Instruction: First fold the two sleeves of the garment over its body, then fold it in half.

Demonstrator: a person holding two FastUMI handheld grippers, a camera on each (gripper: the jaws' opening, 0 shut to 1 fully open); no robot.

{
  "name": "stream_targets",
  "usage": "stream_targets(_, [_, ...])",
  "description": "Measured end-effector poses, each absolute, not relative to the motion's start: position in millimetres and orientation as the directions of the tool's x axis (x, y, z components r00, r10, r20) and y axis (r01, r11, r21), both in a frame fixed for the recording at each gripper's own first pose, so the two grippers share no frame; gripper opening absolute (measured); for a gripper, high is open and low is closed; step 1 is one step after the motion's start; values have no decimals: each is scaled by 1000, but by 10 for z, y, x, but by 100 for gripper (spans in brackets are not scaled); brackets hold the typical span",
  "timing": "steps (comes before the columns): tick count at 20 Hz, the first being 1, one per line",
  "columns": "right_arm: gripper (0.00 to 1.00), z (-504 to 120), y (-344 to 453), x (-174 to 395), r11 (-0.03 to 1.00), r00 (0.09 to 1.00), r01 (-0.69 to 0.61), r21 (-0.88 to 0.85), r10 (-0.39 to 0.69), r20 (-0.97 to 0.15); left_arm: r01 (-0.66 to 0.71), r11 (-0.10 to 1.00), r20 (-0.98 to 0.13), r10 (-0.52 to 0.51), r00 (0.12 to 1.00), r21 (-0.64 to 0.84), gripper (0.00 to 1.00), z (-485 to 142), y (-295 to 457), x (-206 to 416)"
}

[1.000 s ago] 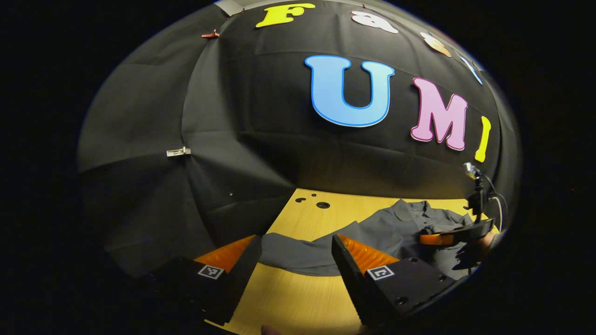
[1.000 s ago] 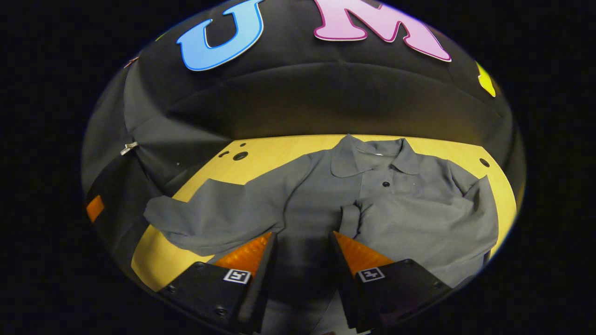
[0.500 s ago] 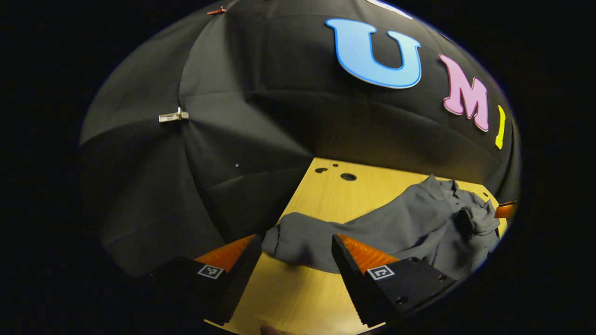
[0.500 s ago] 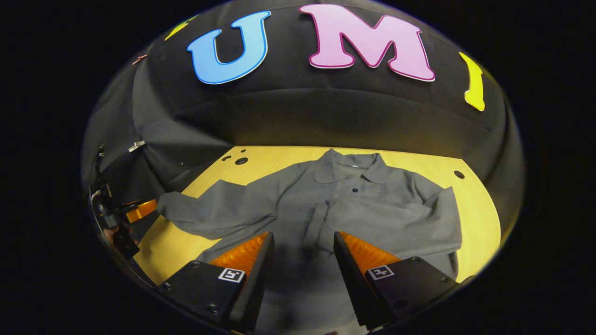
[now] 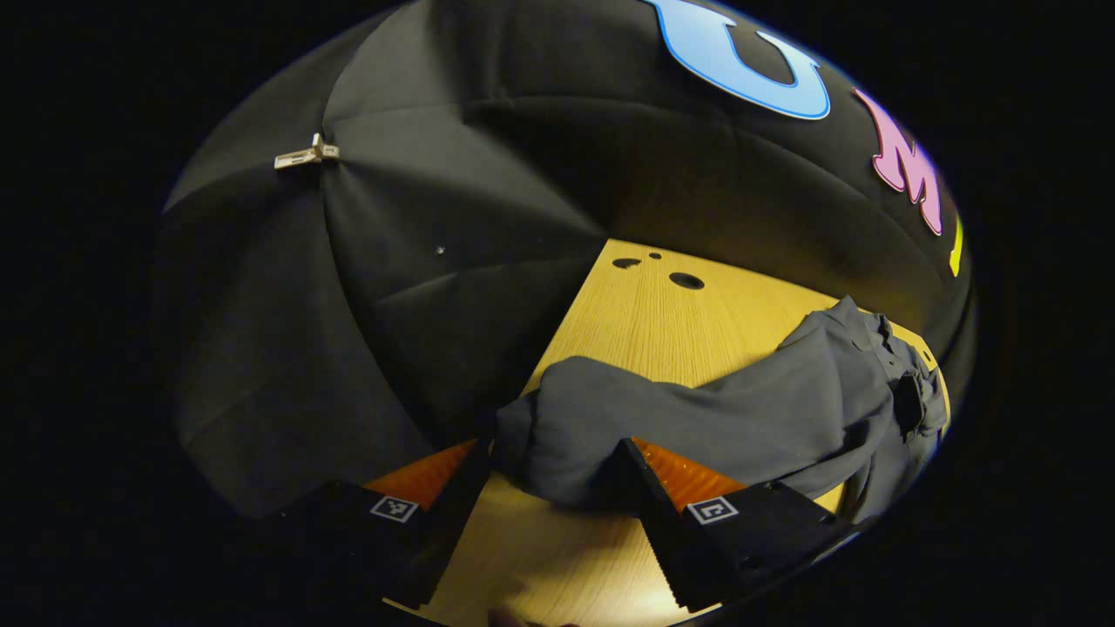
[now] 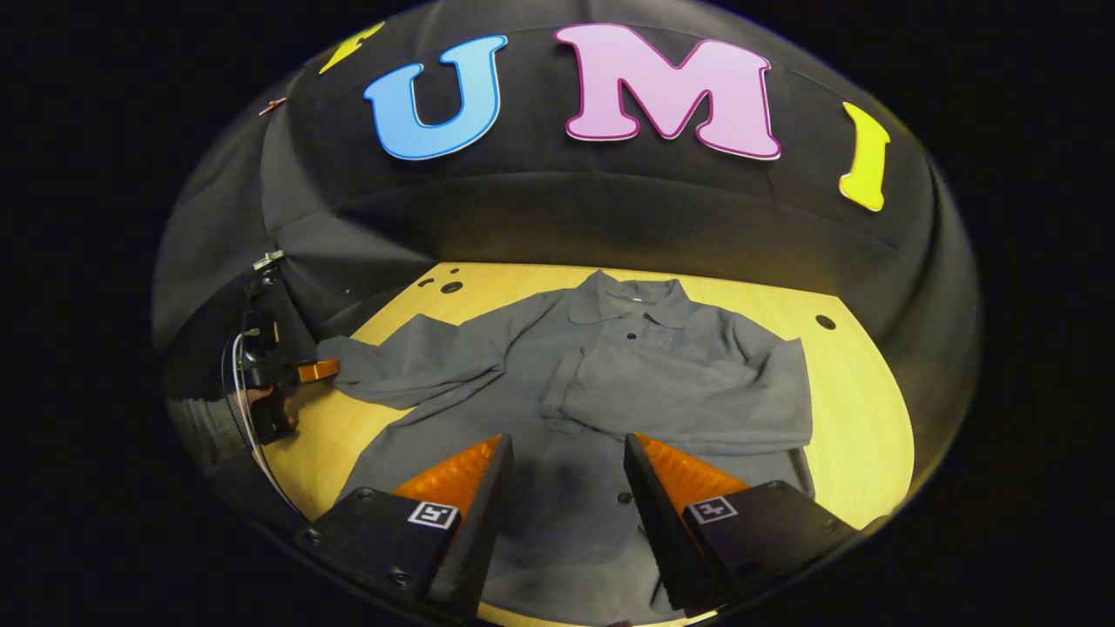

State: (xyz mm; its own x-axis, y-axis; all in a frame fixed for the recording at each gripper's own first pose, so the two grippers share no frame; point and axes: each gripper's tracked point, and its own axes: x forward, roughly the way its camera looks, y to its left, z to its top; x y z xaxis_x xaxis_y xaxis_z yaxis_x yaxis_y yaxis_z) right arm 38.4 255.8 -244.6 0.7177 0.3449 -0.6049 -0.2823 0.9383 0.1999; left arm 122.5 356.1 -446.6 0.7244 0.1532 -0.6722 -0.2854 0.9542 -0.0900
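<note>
A grey collared shirt (image 6: 627, 348) lies face up on the wooden table (image 6: 871, 409). One sleeve (image 6: 688, 401) is folded across its chest. The other sleeve (image 6: 409, 370) stretches out to the left. In the left gripper view that sleeve's cuff (image 5: 557, 435) lies between the fingers of my open left gripper (image 5: 553, 475), which do not press on it. The right gripper view shows the left gripper (image 6: 318, 372) at the cuff's end. My right gripper (image 6: 562, 470) hangs open above the shirt's lower front, with nothing held.
Black cloth walls close off the table's back and left side. Small round holes (image 5: 686, 280) mark the far left of the tabletop, and another hole (image 6: 824, 322) sits at the far right. Bare wood (image 5: 645, 322) lies beyond the outstretched sleeve.
My left gripper has moved forward and down until the cuff lies between its fingers. The right gripper has drawn back from the folded sleeve and stays open.
</note>
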Motion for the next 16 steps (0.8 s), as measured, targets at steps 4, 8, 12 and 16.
stream_targets(4, [80, -2513, 2438, 116, 940, 700, -252, 230, 341, -628, -190, 980, -694, 96, 713, -60, 76, -4488, 3346, 1329])
stream_targets(8, [80, -2506, 2278, 42, 945, 710, -236, 227, 327, -623, -200, 978, -717, 105, 690, -50, 12, -4412, 3332, 1300])
stream_targets(12, [80, -2516, 2086, 63, 948, 728, -211, 239, 316, -609, -255, 966, -666, 169, 727, -34, 6, -4050, 3256, 1267])
stream_targets(16, [80, -2528, 1842, 55, 951, 741, -164, 261, 294, -604, -254, 966, -590, 181, 786, -41, 6, -3537, 3044, 1279])
